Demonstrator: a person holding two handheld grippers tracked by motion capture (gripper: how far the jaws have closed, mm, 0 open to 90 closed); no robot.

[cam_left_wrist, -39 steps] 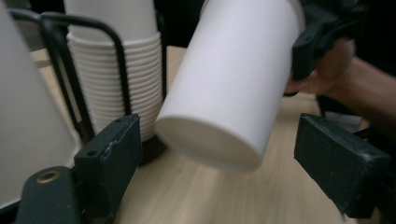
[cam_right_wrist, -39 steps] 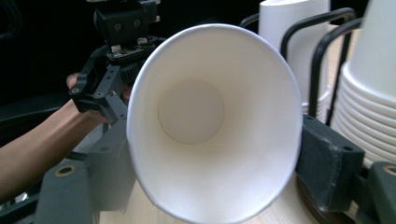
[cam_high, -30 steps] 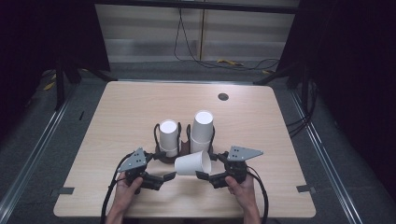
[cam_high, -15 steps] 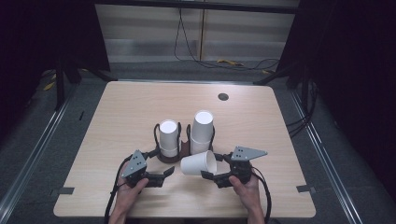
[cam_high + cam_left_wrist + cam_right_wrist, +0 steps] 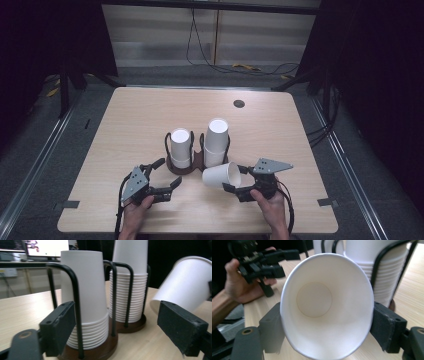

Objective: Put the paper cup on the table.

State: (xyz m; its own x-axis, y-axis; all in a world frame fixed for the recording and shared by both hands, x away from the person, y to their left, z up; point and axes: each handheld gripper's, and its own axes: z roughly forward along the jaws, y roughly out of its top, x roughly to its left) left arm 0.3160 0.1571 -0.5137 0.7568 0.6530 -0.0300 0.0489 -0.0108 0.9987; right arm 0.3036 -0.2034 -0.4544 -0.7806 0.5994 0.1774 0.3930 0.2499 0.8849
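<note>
near the bench's point(image 5: 150, 115) front edge, a paper cup point(image 5: 221, 175) is being gripped sideways by the right hand-held gripper point(image 5: 234, 187); the left hand-held gripper point(image 5: 167, 174) is being held open, empty. upending onto the shorter stack point(image 5: 180, 148) is likely being prepared.

On the tabletop point(image 5: 150, 120), two stacks of upside-down white cups point(image 5: 181, 148) stand in a dark wire holder point(image 5: 192, 167). Just in front, the right claw point(image 5: 235, 184) clamps a single paper cup point(image 5: 221, 175) tipped on its side. The left claw point(image 5: 167, 175) hangs open near the holder, holding nothing.
</note>
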